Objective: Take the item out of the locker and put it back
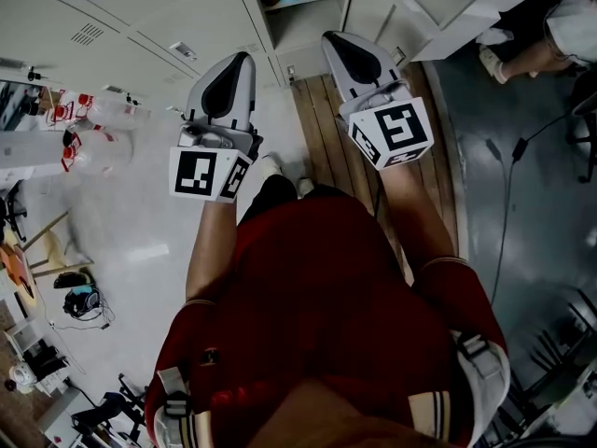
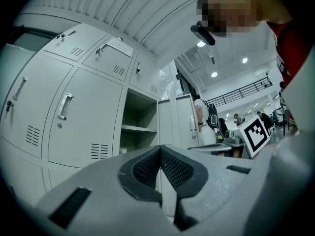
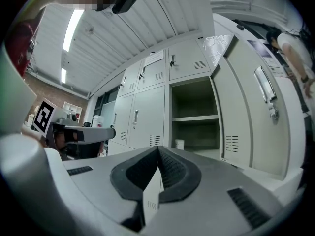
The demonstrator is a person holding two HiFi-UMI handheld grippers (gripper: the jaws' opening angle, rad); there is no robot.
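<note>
Right gripper view: a white item [image 3: 179, 144] sits by the left wall, low in the open locker [image 3: 194, 118]. The left gripper [image 2: 160, 148] and right gripper [image 3: 158, 149] are closed and empty, so the task looks either unstarted or finished.

No legible text anywhere.

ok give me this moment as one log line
left claw: shut, empty | right claw: shut, empty | locker: door open | item: inside locker, below shelf
</note>
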